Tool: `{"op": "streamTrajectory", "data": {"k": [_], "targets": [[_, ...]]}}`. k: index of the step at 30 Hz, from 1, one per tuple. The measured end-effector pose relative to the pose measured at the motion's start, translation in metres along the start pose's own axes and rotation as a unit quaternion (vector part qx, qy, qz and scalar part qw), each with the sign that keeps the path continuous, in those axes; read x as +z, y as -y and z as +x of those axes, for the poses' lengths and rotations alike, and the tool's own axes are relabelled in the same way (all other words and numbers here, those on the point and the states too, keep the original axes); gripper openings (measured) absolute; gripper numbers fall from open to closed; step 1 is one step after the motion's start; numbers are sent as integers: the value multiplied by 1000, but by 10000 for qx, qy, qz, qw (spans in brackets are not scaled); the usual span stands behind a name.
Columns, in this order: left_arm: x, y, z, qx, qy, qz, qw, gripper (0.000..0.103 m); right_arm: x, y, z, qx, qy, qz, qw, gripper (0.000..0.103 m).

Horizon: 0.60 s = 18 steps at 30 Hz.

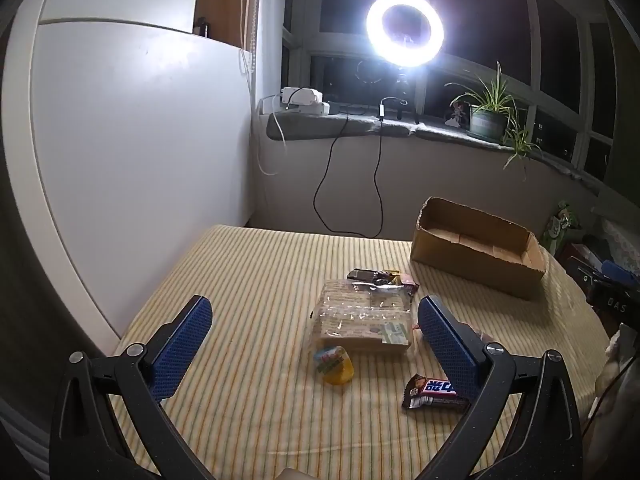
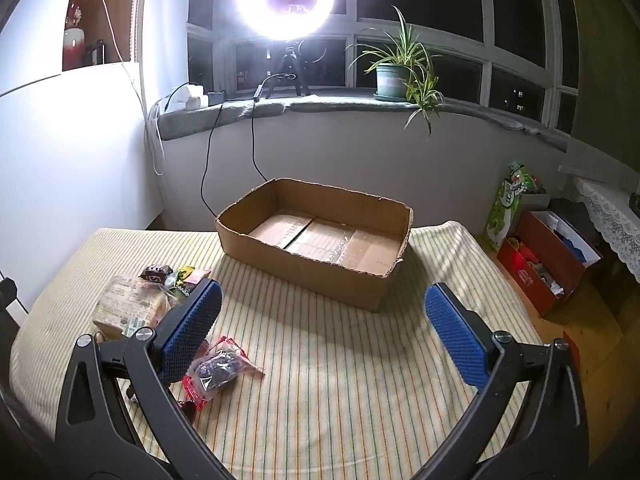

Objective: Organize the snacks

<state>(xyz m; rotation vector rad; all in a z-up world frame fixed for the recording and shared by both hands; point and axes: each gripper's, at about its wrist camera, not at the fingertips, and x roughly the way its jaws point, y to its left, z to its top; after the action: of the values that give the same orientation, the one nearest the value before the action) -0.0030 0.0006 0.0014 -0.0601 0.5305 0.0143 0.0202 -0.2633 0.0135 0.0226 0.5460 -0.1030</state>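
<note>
Toward the far right corner of the worktop [image 2: 360, 380], which was covered with a yellow striped cloth, stood an open cardboard box [image 2: 316, 264] with only its bare bottom flaps showing inside. The snacks lay apart from it, gathered nearer the middle and the left side. Largest among them was a clear-wrapped bread pack [image 1: 362, 318], lying flat. Touching its far edge sat a cluster of small wrappers [image 1: 384, 278], dark and mixed in colour, too small to tell apart. Just beside the bread pack's near edge stood a small yellow jelly cup [image 1: 334, 364]. Closer to the near edge lay a dark chocolate bar [image 1: 434, 392], partly hidden by one finger of the left gripper [image 1: 316, 346]. That gripper hung over the cloth with its jaws spread wide and nothing between the blue pads. In the right wrist view, a clear packet with red edges and dark contents [image 2: 220, 368] lay near the bread pack, just beside the inner finger of the right gripper [image 2: 322, 338]. The right gripper was likewise wide open and empty, aimed at the box. Behind the worktop, a lit ring light [image 1: 405, 29] and a potted plant [image 2: 394, 76] stood on the windowsill.
</note>
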Motion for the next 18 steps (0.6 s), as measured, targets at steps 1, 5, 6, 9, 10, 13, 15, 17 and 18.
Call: {"op": "streamTrajectory", "data": {"k": [1, 5, 6, 9, 10, 13, 15, 17, 18], "targets": [[0, 0, 0, -3, 0, 5, 10000, 102, 0, 0, 0, -6, -2, -6, 10000, 103], [-1, 1, 0, -10, 8, 5, 10000, 102, -1, -1, -1, 6, 1, -16, 10000, 103], [-1, 1, 0, -12, 10, 1, 10000, 102, -1, -1, -1, 5, 3, -12, 10000, 103], [-1, 1, 0, -8, 13, 4, 10000, 102, -2, -1, 0, 7, -3, -15, 10000, 103], [0, 1, 1, -6, 10, 1, 10000, 102, -3, -1, 0, 14, -10, -21, 10000, 103], [-1, 1, 0, -13, 8, -12, 10000, 102, -4, -3, 1, 29, -28, -29, 10000, 103], [-1, 1, -1, -17, 8, -15, 10000, 102, -3, -3, 1, 42, -40, -32, 10000, 103], [-1, 1, -1, -13, 10, -10, 10000, 102, -4, -3, 1, 44, -40, -34, 10000, 103], [-1, 1, -1, -15, 9, -8, 10000, 102, -3, -3, 1, 46, -40, -30, 10000, 103]]}}
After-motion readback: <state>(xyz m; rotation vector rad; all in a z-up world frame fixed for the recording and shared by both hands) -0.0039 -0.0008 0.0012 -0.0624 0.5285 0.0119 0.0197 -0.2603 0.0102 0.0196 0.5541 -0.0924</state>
